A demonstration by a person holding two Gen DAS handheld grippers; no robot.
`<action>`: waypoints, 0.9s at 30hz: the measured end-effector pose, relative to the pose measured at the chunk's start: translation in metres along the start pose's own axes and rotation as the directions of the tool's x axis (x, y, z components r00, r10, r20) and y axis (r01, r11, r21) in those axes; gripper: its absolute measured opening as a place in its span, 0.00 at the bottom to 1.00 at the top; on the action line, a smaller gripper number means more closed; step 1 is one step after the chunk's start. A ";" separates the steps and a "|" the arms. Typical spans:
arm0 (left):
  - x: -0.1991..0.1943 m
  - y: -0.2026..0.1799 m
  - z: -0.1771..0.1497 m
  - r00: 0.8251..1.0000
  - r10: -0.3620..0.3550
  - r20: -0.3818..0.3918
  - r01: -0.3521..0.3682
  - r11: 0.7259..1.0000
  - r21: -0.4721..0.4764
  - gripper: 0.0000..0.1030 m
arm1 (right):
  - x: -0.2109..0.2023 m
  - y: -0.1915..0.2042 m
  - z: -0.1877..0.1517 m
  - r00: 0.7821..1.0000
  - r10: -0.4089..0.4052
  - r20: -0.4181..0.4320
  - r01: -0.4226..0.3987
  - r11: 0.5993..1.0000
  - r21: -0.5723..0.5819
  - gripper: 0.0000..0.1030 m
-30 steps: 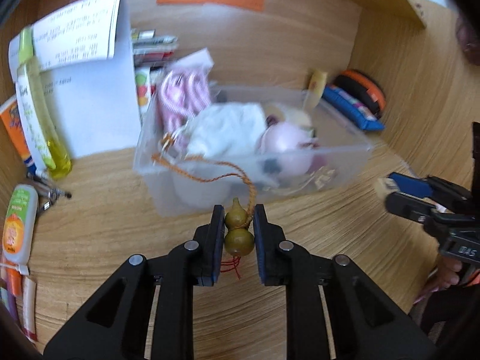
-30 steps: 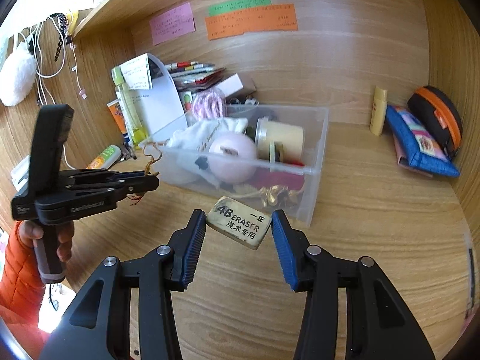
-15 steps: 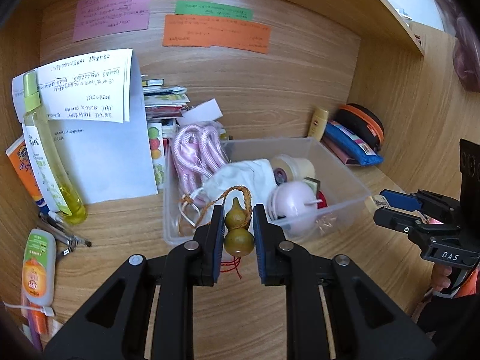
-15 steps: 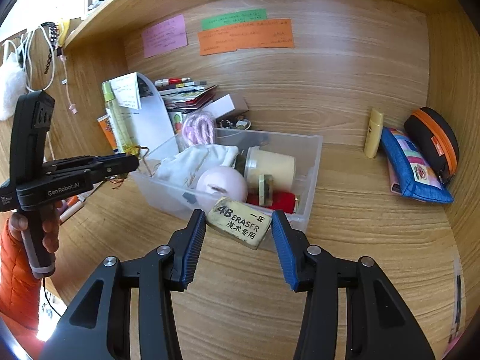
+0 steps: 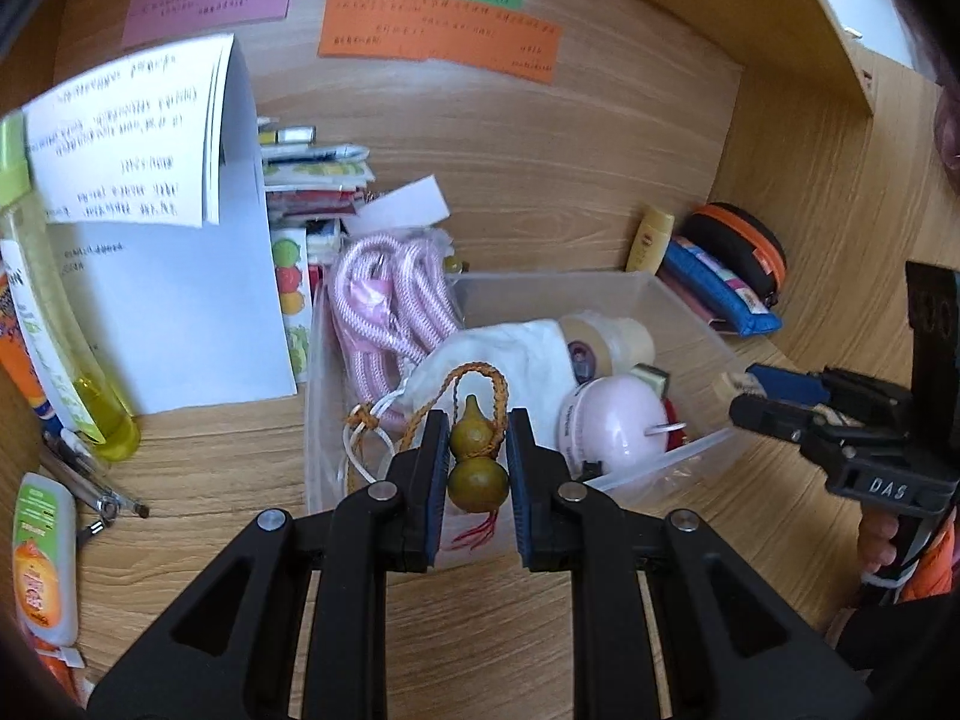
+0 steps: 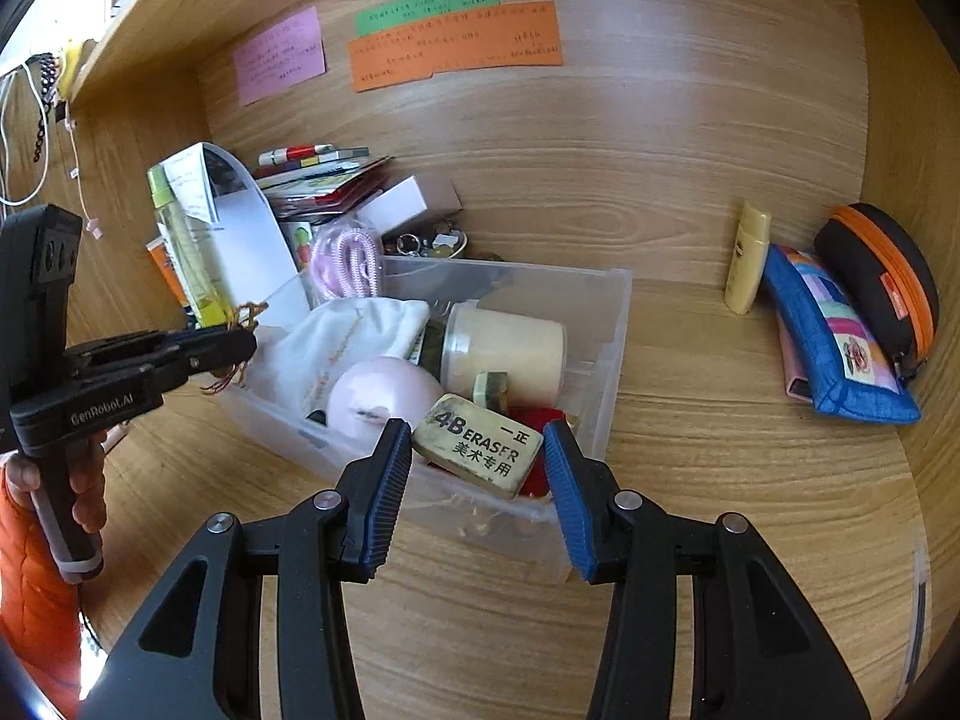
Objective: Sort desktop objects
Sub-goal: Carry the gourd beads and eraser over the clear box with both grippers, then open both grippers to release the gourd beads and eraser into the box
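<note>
Left gripper (image 5: 478, 468) clamps the gourd charm (image 5: 477, 459) upright, stem toward the bin (image 6: 609, 354); right gripper (image 6: 477, 465) pinches the eraser (image 6: 478, 444) crosswise above the bin's near wall.

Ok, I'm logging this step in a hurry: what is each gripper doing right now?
Left gripper: closed on the small gourd charm.
Right gripper: closed on the 4B eraser.

Desk (image 6: 720, 480): wood-grain laminate, smooth, satin. Bin (image 6: 612, 360): clear plastic, slightly frosted. Gourd charm (image 5: 477, 468): glossy olive shell, braided orange cord. Eraser (image 6: 477, 444): matt rubber, smudged. Pouch in bin (image 5: 516, 354): white cloth. Far-right case (image 6: 840, 336): blue woven fabric. Wall notes (image 6: 456, 45): matt paper.
</note>
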State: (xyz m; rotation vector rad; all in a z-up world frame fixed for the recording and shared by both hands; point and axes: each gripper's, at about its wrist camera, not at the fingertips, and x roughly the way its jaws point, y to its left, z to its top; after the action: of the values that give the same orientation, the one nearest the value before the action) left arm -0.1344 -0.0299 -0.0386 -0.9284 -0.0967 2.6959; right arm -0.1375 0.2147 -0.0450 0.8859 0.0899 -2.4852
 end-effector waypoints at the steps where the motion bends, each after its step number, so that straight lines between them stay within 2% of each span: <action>1: 0.003 0.002 0.000 1.000 0.000 -0.005 0.000 1.000 -0.006 0.17 | 0.002 0.000 0.001 1.000 -0.002 -0.001 0.002 1.000 -0.004 0.41; 11: 0.013 0.011 -0.004 1.000 -0.004 -0.025 0.003 0.999 -0.032 0.18 | 0.022 0.001 0.007 1.000 0.016 -0.025 -0.017 0.999 -0.027 0.41; 16: 0.012 0.013 -0.005 1.000 -0.004 -0.017 0.004 1.000 -0.029 0.23 | 0.024 0.003 0.007 1.000 0.014 -0.013 -0.015 0.999 -0.047 0.42; 19: 0.011 0.011 -0.005 1.000 0.003 -0.009 -0.003 1.000 -0.018 0.29 | 0.024 0.004 0.007 1.000 0.018 -0.009 -0.018 0.998 -0.054 0.47; 21: 0.010 0.009 -0.005 1.000 0.009 -0.003 -0.009 1.000 -0.005 0.40 | 0.024 0.005 0.007 1.000 0.018 -0.012 -0.018 0.998 -0.056 0.53; 24: 0.008 0.004 -0.006 1.000 0.028 0.009 -0.028 0.999 0.015 0.56 | 0.021 0.008 0.006 1.000 0.010 -0.009 -0.011 0.998 -0.063 0.53; 27: 0.007 0.003 -0.006 1.000 0.031 0.006 -0.031 0.999 0.016 0.56 | 0.016 0.007 0.007 1.000 0.010 -0.002 -0.010 0.998 -0.056 0.55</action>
State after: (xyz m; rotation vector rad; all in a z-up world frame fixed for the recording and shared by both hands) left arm -0.1363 -0.0309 -0.0478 -0.9251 -0.0621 2.7237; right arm -0.1489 0.1999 -0.0489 0.8637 0.1550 -2.4603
